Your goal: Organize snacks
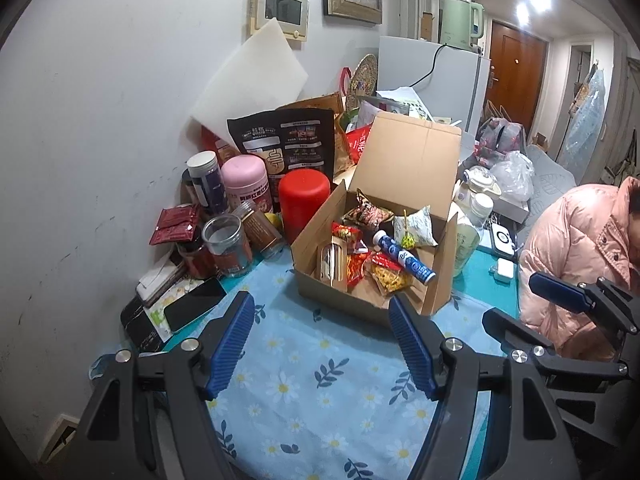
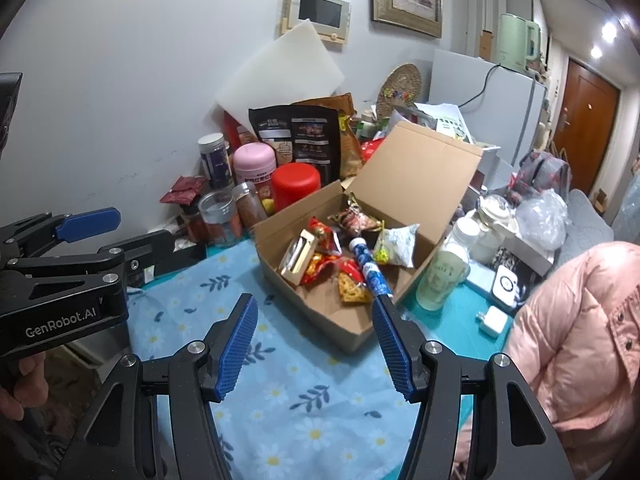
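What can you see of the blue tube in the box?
The blue tube is a slim cylinder with a white cap and white print, probably plastic. It lies on its side inside the open cardboard box, cap toward the back, its other end near the front right corner. It rests across red and yellow snack packets. No tool touches it.

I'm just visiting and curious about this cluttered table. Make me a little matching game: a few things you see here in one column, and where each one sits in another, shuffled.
Things:
1. blue tube
2. red canister
3. pale green kettle
4. black phone

Places:
A. on top of the white fridge
B. inside the open cardboard box
C. lying flat at the table's left edge
D. standing just left of the box

Pairs: 1-B, 2-D, 3-A, 4-C
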Demonstrator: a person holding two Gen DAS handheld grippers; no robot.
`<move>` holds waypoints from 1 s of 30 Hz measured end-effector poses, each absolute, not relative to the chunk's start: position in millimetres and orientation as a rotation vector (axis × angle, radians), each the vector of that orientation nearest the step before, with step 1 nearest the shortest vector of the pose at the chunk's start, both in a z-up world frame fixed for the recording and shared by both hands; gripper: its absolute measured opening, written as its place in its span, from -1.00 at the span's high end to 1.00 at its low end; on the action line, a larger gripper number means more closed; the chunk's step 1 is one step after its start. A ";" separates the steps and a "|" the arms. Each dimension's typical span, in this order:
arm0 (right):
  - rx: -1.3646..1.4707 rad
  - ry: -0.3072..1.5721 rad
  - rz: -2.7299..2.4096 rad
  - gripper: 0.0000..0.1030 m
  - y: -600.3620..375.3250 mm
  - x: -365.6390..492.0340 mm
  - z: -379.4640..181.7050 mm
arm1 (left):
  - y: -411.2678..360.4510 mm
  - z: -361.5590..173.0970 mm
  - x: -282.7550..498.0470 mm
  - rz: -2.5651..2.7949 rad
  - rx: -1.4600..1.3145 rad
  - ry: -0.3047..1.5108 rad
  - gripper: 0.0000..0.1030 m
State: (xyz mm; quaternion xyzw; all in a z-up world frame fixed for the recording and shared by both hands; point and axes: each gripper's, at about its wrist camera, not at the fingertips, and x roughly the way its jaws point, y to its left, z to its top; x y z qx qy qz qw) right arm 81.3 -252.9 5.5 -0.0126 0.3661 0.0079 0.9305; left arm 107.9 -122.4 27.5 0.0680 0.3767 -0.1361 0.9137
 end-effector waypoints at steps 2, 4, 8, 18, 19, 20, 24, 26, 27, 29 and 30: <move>-0.023 0.753 0.019 -0.16 -252.8 77.4 3.5 | -122.3 25.9 104.7 -0.284 0.136 0.781 -0.35; -0.022 0.756 0.017 -0.16 -252.7 74.9 2.0 | -122.4 24.9 102.7 -0.295 0.128 0.789 -0.35; -0.021 0.759 0.016 -0.16 -252.2 72.1 -0.1 | -122.7 24.8 100.8 -0.297 0.129 0.785 -0.35; -0.023 0.763 0.035 -0.16 -249.9 74.7 -0.8 | -118.7 28.6 98.9 -0.269 0.120 0.779 -0.35; -0.025 0.762 0.036 -0.16 -249.8 74.6 -0.7 | -118.4 28.5 99.0 -0.268 0.120 0.780 -0.35; -0.028 0.762 0.037 -0.16 -249.3 75.0 -0.4 | -118.0 28.7 98.8 -0.266 0.121 0.780 -0.35; -0.029 0.760 0.043 -0.16 -248.9 76.3 0.0 | -116.6 28.7 99.3 -0.260 0.122 0.785 -0.35; -0.031 0.761 0.043 -0.16 -249.1 76.8 0.3 | -116.8 29.2 99.3 -0.260 0.120 0.783 -0.35; -0.031 0.760 0.044 -0.16 -249.0 76.8 0.4 | -117.1 29.4 99.0 -0.259 0.119 0.780 -0.35; -0.032 0.760 0.043 -0.16 -248.9 77.0 0.5 | -117.7 29.2 99.1 -0.255 0.120 0.779 -0.35; -0.030 0.760 0.042 -0.16 -248.8 77.3 0.4 | -117.5 29.2 99.3 -0.256 0.119 0.779 -0.35</move>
